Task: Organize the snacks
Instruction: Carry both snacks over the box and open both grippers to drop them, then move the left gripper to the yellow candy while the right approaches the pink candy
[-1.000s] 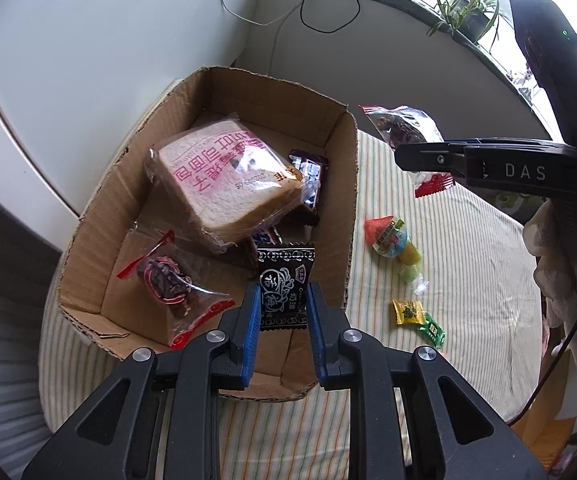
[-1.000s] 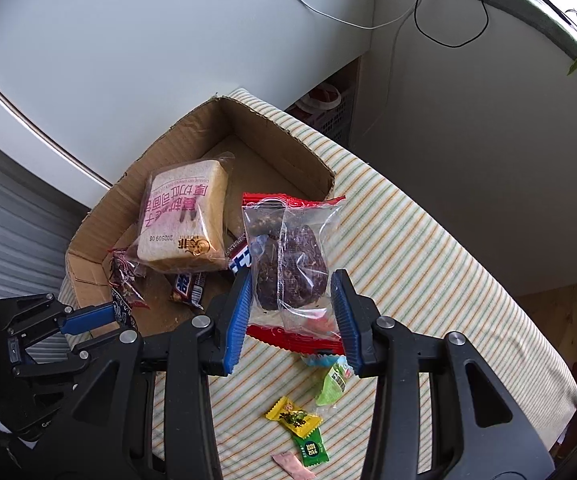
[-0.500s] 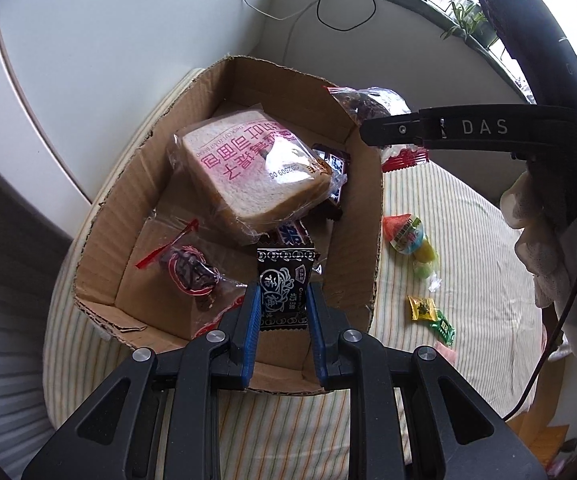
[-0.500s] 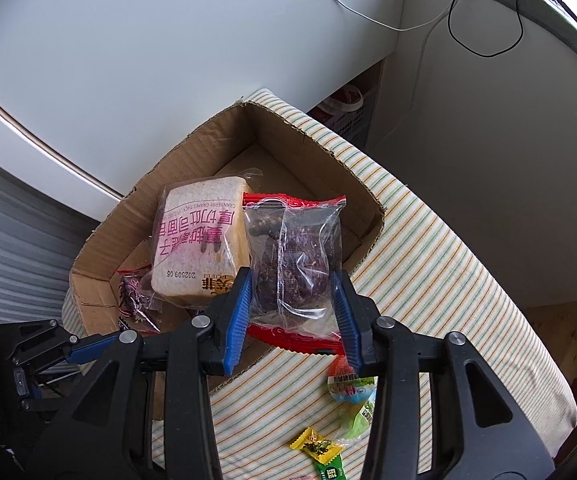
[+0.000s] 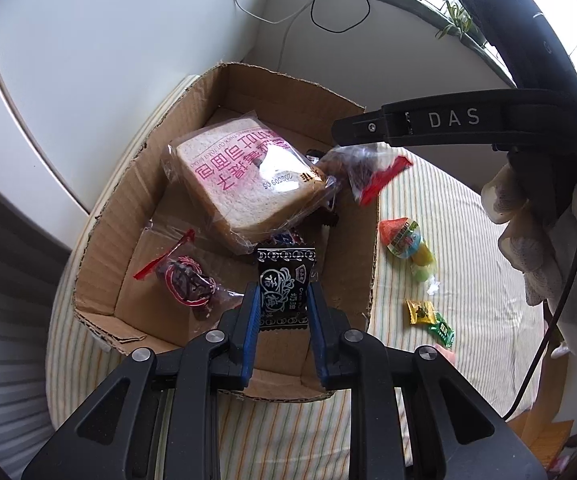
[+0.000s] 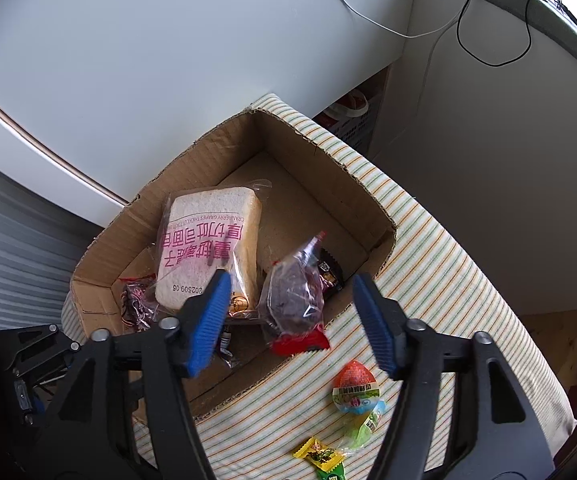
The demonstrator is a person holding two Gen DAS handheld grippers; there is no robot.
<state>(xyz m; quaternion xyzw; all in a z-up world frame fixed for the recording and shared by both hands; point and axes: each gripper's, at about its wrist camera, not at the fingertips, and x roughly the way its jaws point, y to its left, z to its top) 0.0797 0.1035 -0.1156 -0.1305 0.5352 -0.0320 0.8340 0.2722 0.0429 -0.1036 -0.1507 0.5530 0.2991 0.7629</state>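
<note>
While right hand-held gripper (image 6: 292,320) just opened wide, clear pastry pkt (image 6: 294,300) sits loose betw its pads.

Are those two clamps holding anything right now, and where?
Left gripper pinches the black packet by its lower end. Right gripper, just opened, holds nothing.

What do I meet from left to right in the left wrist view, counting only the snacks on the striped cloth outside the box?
Egg-shaped snack → yellow candy → green candy.
</note>
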